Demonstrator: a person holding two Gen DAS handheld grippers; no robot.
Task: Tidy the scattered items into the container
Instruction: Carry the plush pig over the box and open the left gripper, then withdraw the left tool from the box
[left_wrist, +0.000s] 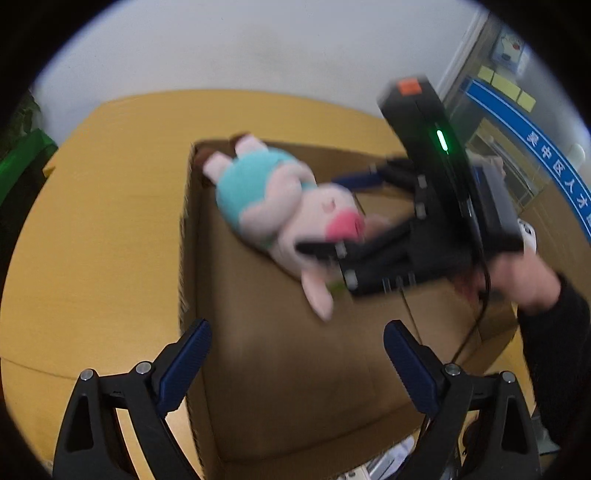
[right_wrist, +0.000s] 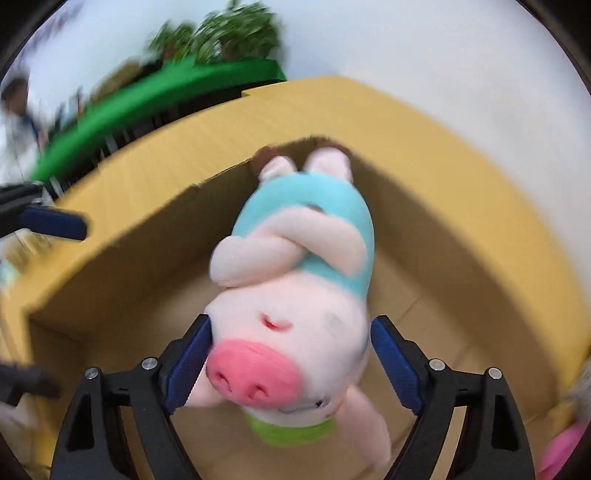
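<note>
One plush pig (right_wrist: 295, 295) over cardboard box (left_wrist: 258, 369); no legible label.

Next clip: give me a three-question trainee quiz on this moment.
1. True or false: the right claw grips the plush pig by its head.
2. Which is the left claw: A) open, holding nothing, B) shut on the pig?
3. Fill in: the pig hangs over the open cardboard ____.

Key: 1 true; 2 A; 3 box.
</note>
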